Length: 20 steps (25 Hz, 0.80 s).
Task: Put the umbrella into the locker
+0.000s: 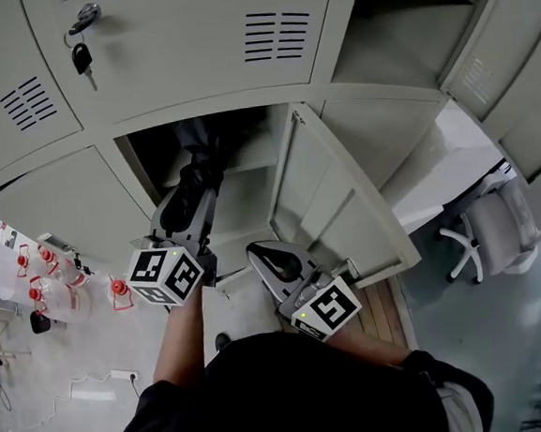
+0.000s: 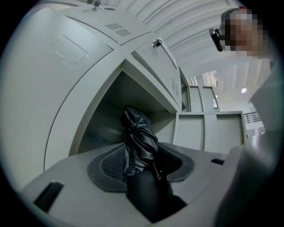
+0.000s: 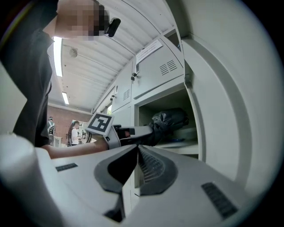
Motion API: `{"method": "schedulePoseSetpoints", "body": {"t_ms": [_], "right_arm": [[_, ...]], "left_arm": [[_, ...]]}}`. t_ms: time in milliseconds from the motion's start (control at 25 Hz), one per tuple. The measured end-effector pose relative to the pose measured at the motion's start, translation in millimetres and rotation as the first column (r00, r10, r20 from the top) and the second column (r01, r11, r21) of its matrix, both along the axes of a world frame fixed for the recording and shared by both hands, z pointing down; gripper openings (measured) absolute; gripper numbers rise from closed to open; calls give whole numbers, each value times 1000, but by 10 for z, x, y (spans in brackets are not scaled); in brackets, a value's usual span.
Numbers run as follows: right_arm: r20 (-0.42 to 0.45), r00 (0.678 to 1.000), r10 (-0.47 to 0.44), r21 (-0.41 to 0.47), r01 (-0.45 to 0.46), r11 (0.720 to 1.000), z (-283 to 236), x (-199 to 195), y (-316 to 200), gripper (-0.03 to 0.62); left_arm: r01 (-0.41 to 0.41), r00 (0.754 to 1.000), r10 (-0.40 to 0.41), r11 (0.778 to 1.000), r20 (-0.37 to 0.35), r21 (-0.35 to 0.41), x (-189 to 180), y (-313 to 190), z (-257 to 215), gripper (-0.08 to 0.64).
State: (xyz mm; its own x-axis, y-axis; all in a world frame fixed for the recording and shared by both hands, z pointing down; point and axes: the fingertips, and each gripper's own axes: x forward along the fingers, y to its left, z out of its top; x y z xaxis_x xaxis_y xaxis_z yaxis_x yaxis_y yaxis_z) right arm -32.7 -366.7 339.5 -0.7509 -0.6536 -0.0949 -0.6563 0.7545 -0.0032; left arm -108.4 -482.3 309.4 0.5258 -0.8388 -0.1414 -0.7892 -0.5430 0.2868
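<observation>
The left gripper (image 1: 192,196) reaches level into the open compartment (image 1: 137,170) of a pale grey metal locker bank; its jaws are clamped on a black folded umbrella with crumpled glossy fabric (image 1: 204,148); in the left gripper view the ribbed pads press on either side of the bundle, and the fabric stands out beyond the jaws toward the compartment's dark interior. Seen from the head view, the umbrella's far end is already past the compartment's front edge and inside the locker; the handle end sits back between the jaws; in the right gripper view the bundle hangs over the compartment's pale shelf (image 3: 179,144), and whether it touches that shelf cannot be told.

The right gripper (image 1: 271,259) is lower and just right of the left one, in front of the compartment's pale grey metal door (image 1: 336,193), which stands swung open to the right; its jaws are together with nothing between them, the two dark pads meeting along one line.

A bunch of keys with a black fob (image 1: 81,56) hangs from the lock of the closed door above and to the left; a white office chair (image 1: 497,223) stands well apart at the right.
</observation>
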Motion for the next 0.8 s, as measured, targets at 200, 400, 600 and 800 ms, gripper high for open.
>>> {"method": "schedulePoseSetpoints", "body": {"t_ms": [200,400,600,800], "right_arm": [[19,998,61,5,-61,998,-17,45,-96,11],[54,996,69,1,-69,998,-69,81,-99,11],[43,999,-3,21,2,1000,-75,-11,62,11],[43,998,-44,36,42,998,-86,-22,175,11]], "left_arm": [[15,1000,-15,1000,21,3,33,-84,-12,212],[38,998,-39,999,55,6,85,-196,-56,212],[45,996,-45,999,71,5,192,-304,-65,212],[76,988,-80,997,132,29,243,-415,-115,210]]}}
